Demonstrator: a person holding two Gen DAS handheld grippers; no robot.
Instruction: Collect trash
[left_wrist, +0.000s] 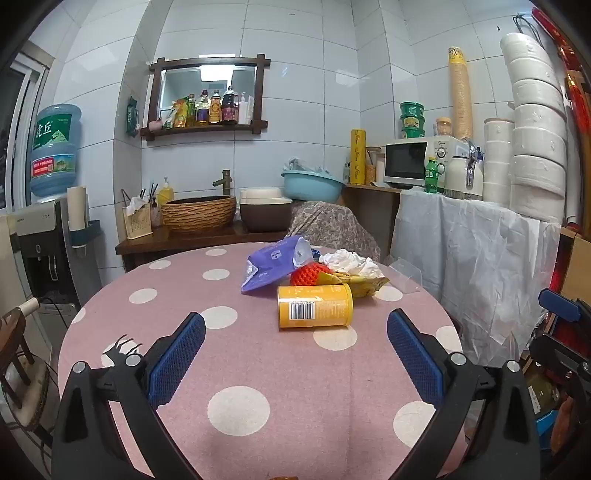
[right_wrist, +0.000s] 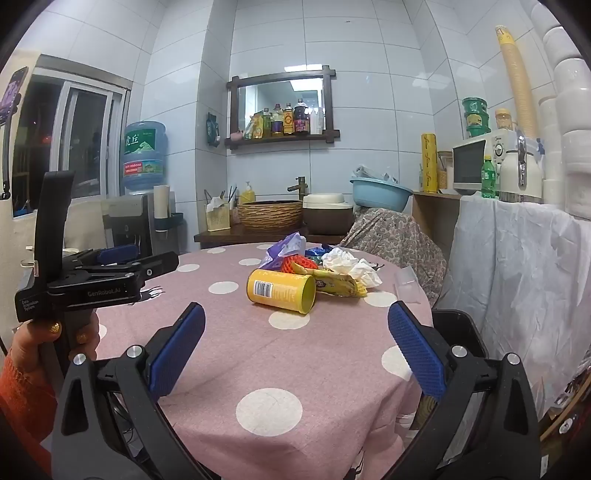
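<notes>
trash sits heaped mid-table — yellow can on its side, and i've both grippers, left and right, wide open, empty.

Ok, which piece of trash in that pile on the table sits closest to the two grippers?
The yellow can, lying on its side with its barcode up, at the pile's near edge. The purple bag, orange net and white tissue all lie behind it.
</notes>
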